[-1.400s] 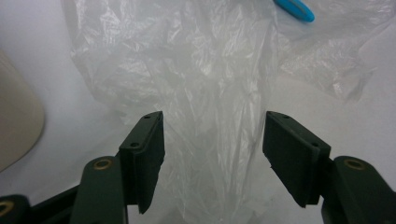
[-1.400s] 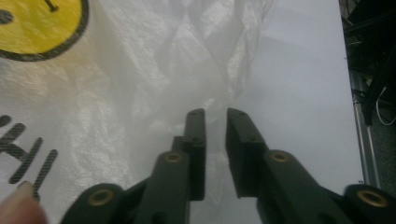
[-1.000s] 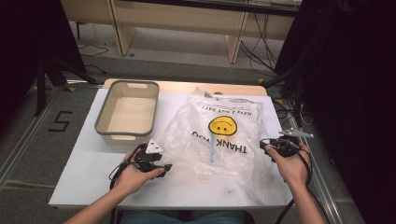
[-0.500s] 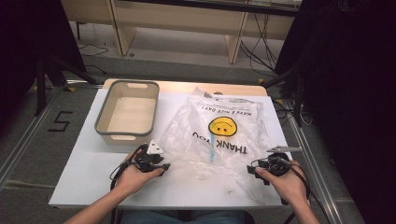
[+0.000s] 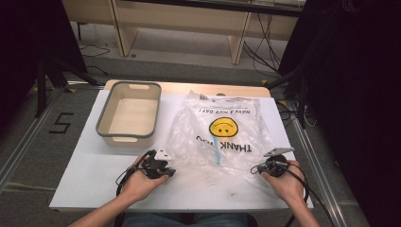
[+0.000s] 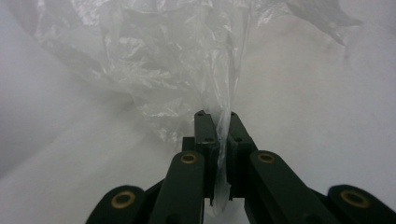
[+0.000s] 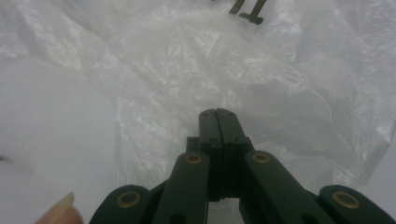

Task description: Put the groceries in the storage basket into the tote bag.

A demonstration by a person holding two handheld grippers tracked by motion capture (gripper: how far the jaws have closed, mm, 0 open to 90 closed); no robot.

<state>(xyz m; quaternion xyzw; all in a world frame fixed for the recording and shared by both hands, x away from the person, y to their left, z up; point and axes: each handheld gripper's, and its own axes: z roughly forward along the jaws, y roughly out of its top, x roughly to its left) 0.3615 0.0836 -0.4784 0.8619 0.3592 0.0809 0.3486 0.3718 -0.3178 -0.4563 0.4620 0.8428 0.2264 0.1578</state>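
Grey bin [image 5: 126, 115] sits left of the plastic bag [image 5: 222, 132], apart from it, at the table's [image 5: 85, 184] far left. Left tongs [image 5: 163, 171] have just been closing and now pinch a fold of the bag's near-left edge [image 6: 223, 140], film visibly between the jaws. Bag lies flat mid-table, smiley print up. Right tongs [image 5: 255, 169] have dropped to the bag's near-right corner since 1 second back, have just been closing, jaws pressed together; film caught between them can't be confirmed. Likely both corners gripped, ready to lift. Open table left of bag near edge; right edge close.
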